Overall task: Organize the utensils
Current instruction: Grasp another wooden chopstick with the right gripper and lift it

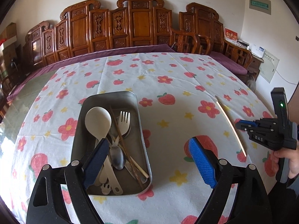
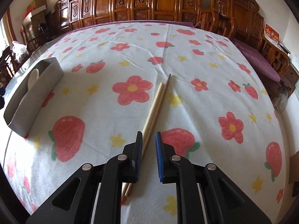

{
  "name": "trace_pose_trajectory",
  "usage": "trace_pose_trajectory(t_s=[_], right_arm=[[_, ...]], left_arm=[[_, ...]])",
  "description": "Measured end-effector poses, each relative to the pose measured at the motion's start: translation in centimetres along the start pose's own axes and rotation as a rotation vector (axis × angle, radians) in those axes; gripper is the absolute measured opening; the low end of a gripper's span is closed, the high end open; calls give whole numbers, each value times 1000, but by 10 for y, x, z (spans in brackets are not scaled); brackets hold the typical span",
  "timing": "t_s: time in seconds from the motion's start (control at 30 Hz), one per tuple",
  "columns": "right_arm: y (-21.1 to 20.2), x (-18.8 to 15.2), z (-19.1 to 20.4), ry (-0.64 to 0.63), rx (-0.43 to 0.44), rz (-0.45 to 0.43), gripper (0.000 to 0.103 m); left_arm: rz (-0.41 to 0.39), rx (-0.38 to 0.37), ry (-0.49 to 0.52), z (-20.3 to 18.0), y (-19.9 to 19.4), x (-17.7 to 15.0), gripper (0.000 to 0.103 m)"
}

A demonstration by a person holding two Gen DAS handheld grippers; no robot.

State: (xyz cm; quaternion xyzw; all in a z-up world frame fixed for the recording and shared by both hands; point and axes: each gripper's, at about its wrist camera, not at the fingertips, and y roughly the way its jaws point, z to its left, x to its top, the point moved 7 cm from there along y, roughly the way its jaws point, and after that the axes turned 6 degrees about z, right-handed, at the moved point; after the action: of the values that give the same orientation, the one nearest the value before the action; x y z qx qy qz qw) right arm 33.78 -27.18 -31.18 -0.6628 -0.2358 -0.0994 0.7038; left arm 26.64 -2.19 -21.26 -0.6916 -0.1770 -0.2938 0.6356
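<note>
Two pale wooden chopsticks (image 2: 155,110) lie between narrowly parted right fingers (image 2: 159,158); left fingers (image 1: 201,160) spread wide.

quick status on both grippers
left gripper: open, holding nothing, over the metal tray
right gripper: narrowly open around the light chopstick, not gripping

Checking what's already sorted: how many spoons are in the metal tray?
2: a white spoon at the metal tray's far left, a steel spoon mid-tray among the handles. Others may be hidden underneath.
</note>
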Motion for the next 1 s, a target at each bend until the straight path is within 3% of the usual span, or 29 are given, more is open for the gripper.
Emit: trace_pose_trajectory(t_s=[0.4,0.47,0.53,1.0], right_arm=[[17,8,-5,19,-38,60,16],[17,6,-9,30,-42,68,7],[15,2,-15,37,-30,76,6],[-70,-45,-47,44,16,-24,6]], left_arm=[[1,-15,54,-30,1,-4,84],[3,-20,55,-34,1,-4,84],[5,-21,57,-39,0,-5,84],[46,-31,122,-102,4,-8,84]])
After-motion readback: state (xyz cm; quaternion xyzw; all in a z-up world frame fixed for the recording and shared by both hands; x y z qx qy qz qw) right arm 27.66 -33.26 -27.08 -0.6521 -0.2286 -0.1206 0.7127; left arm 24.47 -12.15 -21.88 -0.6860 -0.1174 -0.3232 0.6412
